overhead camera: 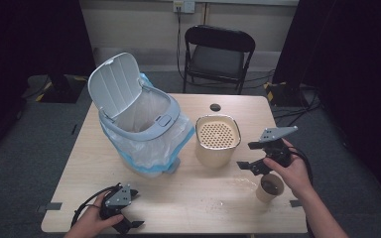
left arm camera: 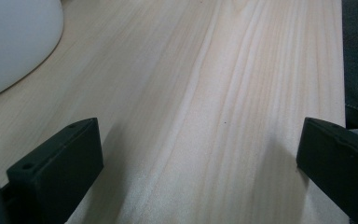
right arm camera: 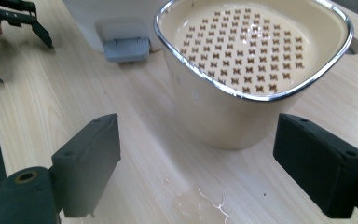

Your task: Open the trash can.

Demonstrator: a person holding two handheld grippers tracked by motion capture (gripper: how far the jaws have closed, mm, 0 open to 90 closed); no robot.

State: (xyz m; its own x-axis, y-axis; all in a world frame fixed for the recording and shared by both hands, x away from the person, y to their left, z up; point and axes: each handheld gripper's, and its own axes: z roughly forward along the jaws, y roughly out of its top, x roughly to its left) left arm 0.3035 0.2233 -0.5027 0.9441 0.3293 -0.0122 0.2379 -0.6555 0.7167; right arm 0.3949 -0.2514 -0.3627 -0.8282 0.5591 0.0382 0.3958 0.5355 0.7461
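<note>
approach step, i judge: my right gripper (overhead camera: 256, 155) hangs with jaws spread wide and empty near the tabletop's right edge, facing the cream perforated container (right arm camera: 256, 70) at mid-table, a paper cup (overhead camera: 269, 187) just beside it. my left gripper (overhead camera: 129, 208) rests open and empty at the front edge. next i'd straddle the container's wall and close; no writing is legible.
</note>
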